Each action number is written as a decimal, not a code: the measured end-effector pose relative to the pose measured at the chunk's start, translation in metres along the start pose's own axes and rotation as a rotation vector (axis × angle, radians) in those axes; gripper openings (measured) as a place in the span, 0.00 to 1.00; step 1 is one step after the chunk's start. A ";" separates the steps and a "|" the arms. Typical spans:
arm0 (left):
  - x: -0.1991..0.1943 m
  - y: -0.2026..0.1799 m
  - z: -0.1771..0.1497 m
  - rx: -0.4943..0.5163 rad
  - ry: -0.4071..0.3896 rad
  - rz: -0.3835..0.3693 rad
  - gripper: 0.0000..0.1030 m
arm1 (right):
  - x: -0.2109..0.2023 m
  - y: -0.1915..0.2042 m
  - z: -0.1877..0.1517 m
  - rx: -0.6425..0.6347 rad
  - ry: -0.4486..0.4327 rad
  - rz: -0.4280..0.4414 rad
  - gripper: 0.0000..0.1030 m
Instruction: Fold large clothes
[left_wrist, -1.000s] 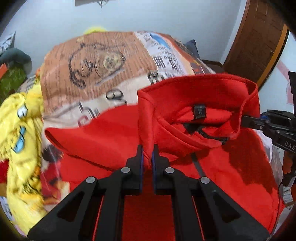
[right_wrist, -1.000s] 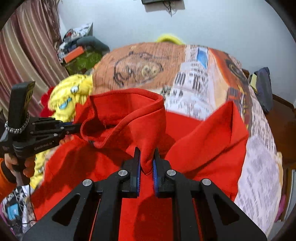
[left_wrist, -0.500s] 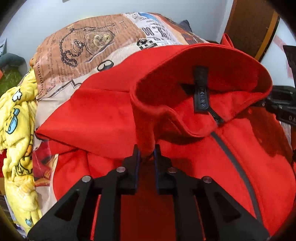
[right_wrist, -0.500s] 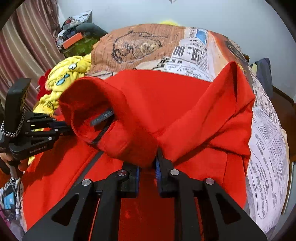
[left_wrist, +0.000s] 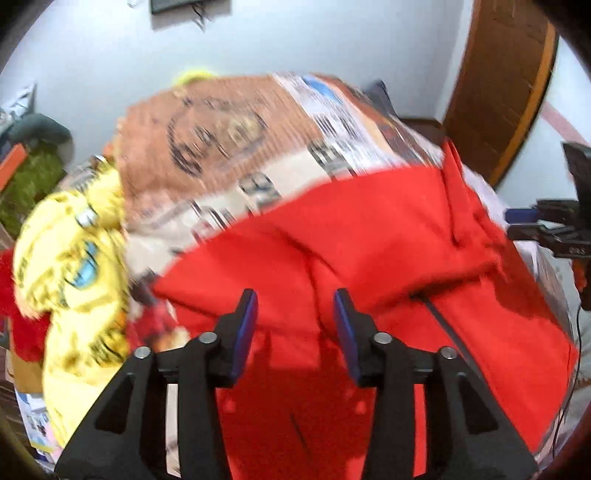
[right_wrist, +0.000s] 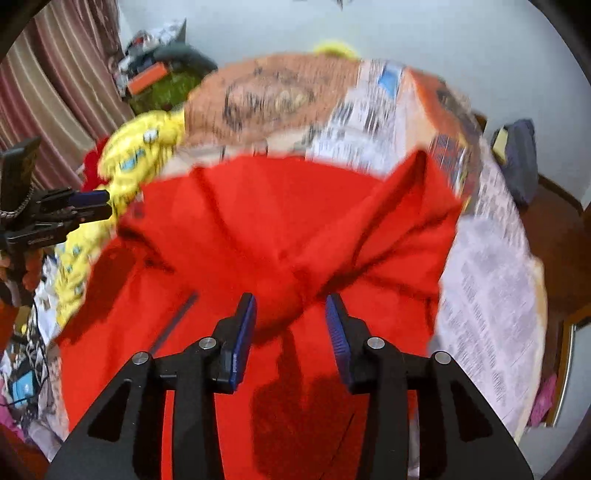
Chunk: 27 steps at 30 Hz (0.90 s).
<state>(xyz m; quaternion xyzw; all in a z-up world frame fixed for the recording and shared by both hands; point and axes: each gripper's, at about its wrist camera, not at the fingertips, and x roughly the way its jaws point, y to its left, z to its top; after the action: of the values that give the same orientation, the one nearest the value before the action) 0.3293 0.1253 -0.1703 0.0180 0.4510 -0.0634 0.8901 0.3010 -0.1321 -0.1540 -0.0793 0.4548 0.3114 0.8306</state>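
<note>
A large red zip garment (left_wrist: 369, 251) lies on the bed with its top part folded down toward me; it also shows in the right wrist view (right_wrist: 280, 229). My left gripper (left_wrist: 295, 317) is open and empty just above the folded edge. My right gripper (right_wrist: 290, 321) is open and empty over the fold on the garment's right side. Each gripper shows at the other view's edge: the right one (left_wrist: 543, 229) and the left one (right_wrist: 74, 206). Both views are motion-blurred.
The bed has a newspaper-print cover (left_wrist: 229, 147), also in the right wrist view (right_wrist: 369, 110). A yellow cartoon blanket (left_wrist: 74, 266) is bunched at the left. A wooden door (left_wrist: 498, 81) stands at the right. Clutter and a striped curtain (right_wrist: 48, 92) are at the left.
Both grippers have opened and let go of the red garment's collar. The folded top part now lies flat on the garment. Both grippers have pulled back and up.
</note>
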 end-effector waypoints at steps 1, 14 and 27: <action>0.001 0.006 0.007 -0.012 -0.012 0.011 0.49 | -0.004 -0.002 0.008 0.008 -0.031 -0.008 0.49; 0.121 0.037 0.026 -0.168 0.123 0.039 0.49 | 0.097 -0.007 0.074 0.174 0.002 -0.038 0.55; 0.142 0.074 -0.047 -0.186 0.223 0.194 0.49 | 0.085 -0.040 0.024 0.057 0.011 -0.338 0.59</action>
<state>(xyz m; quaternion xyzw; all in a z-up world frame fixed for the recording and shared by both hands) 0.3840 0.1897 -0.3143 -0.0141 0.5471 0.0672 0.8342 0.3744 -0.1161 -0.2143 -0.1330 0.4483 0.1540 0.8704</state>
